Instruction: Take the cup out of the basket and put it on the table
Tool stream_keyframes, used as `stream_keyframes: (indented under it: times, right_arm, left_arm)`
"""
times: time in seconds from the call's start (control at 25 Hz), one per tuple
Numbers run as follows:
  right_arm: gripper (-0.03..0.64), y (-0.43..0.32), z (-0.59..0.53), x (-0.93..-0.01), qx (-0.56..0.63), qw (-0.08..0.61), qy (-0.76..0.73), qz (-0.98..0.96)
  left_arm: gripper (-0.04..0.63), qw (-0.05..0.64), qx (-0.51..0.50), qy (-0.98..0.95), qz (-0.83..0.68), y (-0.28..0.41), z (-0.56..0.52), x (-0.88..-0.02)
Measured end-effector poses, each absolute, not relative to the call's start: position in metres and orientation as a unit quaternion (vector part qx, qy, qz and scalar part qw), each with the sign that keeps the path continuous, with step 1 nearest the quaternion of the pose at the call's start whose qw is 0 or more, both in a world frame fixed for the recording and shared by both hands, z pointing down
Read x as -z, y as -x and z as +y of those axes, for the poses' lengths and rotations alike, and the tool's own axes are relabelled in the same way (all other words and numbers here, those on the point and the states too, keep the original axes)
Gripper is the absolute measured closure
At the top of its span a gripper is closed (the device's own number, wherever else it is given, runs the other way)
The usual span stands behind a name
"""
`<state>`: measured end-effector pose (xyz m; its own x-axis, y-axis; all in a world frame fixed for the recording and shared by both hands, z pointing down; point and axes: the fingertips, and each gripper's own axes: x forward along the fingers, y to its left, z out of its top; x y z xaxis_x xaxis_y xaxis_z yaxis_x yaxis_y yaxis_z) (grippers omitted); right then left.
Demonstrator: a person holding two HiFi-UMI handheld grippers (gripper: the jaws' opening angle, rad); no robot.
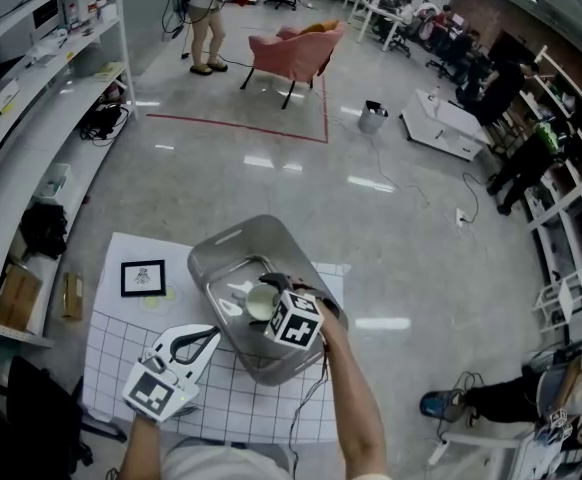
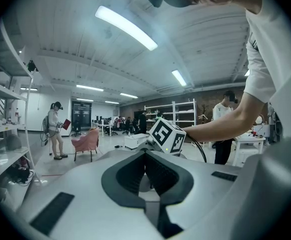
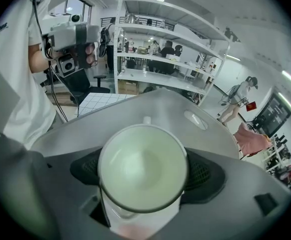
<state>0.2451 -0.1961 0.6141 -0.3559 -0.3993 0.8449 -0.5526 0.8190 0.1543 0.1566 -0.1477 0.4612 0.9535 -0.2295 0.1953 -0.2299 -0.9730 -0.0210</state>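
The right claw [image 3: 143, 173] is gripping the cup [image 3: 143, 159], with the dark ribbed pads [image 3: 208, 171] pressing on either side of its round body. The cup is sitting mouth-up towards the claw's camera. It is smooth and glossy, pale inside, with a thin even rim. The cup is inside the basket [image 1: 233, 243], a brushed-metal tub with rounded corners and smooth walls. Beyond the claw the far wall is curving up, and a slot handle [image 3: 195, 119] is cut through it near the lip. From the head view the basket walls are ringing the right claw on all sides, so the only open way is up through the top. Whether the cup is touching the basket floor, I cannot tell.

Off to the right claw's left, outside the basket, the left claw [image 2: 146, 156] is hanging closed with nothing in it. Its dark pads are meeting at the tips just beside the basket's near-left wall. Beneath it the worktop [image 1: 106, 268] is carrying a white gridded mat [image 1: 111, 368], flat and open to the left claw's left. A small black-framed picture card [image 1: 143, 278] is lying beyond the left claw, near the mat's far edge.
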Motion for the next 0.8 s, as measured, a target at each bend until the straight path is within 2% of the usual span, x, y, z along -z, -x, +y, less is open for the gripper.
stream_keyframes:
  times: [0.8]
  right_arm:
    - [0.17,-0.217,-0.167,-0.555,-0.053,0.487,-0.293,-0.821]
  left_arm:
    - [0.586,0.006,-0.101,-0.986,-0.131,-0.11,-0.116,-0.462]
